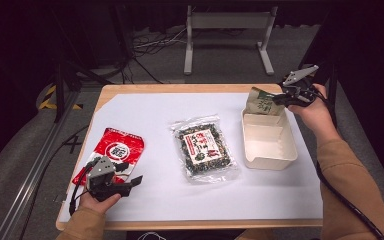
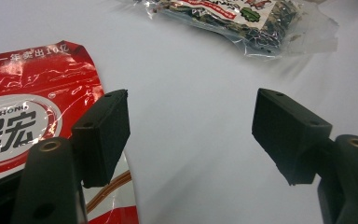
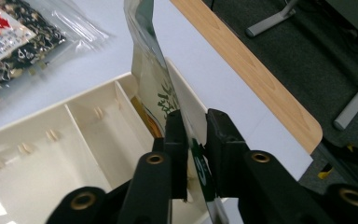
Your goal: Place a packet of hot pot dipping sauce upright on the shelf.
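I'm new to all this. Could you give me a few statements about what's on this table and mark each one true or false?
1. The red packet lies beside the left gripper. True.
2. The left gripper holds the red packet. False: its jaws stand open over bare table.
3. The green pouch stands at the far end of the cream tray. True.
4. The clear bag of dark bits lies inside the tray. False: it lies on the table beside the tray.

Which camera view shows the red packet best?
The high view: the whole red packet lies flat beside the left gripper. The left gripper view shows part of it, close up, behind one jaw.
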Demonstrator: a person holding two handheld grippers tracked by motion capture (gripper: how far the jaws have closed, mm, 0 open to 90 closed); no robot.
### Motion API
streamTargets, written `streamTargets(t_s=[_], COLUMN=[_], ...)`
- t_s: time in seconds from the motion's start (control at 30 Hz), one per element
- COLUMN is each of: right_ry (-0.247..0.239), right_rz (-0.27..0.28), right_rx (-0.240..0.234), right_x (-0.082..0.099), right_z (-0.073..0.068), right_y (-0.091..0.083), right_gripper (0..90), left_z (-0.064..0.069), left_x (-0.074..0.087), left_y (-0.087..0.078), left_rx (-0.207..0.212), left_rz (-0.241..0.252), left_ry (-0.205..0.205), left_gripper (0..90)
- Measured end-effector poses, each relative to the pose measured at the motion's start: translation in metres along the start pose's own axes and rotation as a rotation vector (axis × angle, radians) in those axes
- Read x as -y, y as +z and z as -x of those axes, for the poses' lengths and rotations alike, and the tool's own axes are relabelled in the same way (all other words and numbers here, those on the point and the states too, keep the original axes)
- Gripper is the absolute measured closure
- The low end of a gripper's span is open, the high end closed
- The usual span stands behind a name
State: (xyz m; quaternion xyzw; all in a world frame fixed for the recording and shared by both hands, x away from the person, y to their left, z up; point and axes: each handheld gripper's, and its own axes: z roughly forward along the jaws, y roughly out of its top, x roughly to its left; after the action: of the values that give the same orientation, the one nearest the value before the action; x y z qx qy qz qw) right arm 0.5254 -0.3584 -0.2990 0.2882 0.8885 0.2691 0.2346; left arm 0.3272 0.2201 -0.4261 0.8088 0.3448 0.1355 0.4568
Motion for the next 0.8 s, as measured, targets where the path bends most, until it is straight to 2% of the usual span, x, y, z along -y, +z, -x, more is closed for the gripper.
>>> streamTargets(t_s=[0.17, 0.3, 0.4, 0.5, 0.57, 0.6, 0.63, 0.7, 0.8], right_ry=[0.042, 0.098, 0.144, 0.152, 0.147, 0.154, 0.160, 0.169, 0.174], right_rz=[0.028, 0.076, 0.133, 0.178, 0.198, 0.215, 0.234, 0.260, 0.268], right_rx=[-0.008, -0.004, 0.002, 0.027, 0.068, 0.082, 0.089, 0.098, 0.090], right_x=[0.001, 0.002, 0.002, 0.002, 0.002, 0.003, 0.003, 0.003, 0.003], right_z=[-0.001, 0.000, 0.001, 0.000, -0.001, -0.002, -0.003, -0.006, -0.011], right_y=[0.000, -0.002, -0.006, -0.013, -0.018, -0.020, -0.023, -0.028, -0.033], right_gripper=[68.2, 60.7, 55.7, 52.0, 49.3, 48.8, 48.4, 46.0, 43.9], left_z=[0.000, 0.000, 0.000, 0.000, 0.000, 0.000, 0.000, 0.000, 0.001], left_x=[0.000, -0.001, -0.001, -0.002, -0.003, -0.003, -0.003, -0.005, -0.006], left_y=[0.002, 0.003, 0.004, 0.006, 0.006, 0.007, 0.007, 0.008, 0.010], left_rx=[0.010, 0.008, 0.012, 0.015, 0.015, 0.012, 0.018, 0.015, 0.024], left_rz=[-0.009, -0.009, -0.009, -0.012, -0.012, -0.015, -0.013, -0.013, -0.014], left_ry=[-0.006, 0.005, 0.002, 0.004, -0.001, 0.011, 0.000, 0.010, 0.004], left_gripper=[27.4, 26.4, 26.2, 26.2, 26.1, 26.2, 26.1, 26.1, 26.1])
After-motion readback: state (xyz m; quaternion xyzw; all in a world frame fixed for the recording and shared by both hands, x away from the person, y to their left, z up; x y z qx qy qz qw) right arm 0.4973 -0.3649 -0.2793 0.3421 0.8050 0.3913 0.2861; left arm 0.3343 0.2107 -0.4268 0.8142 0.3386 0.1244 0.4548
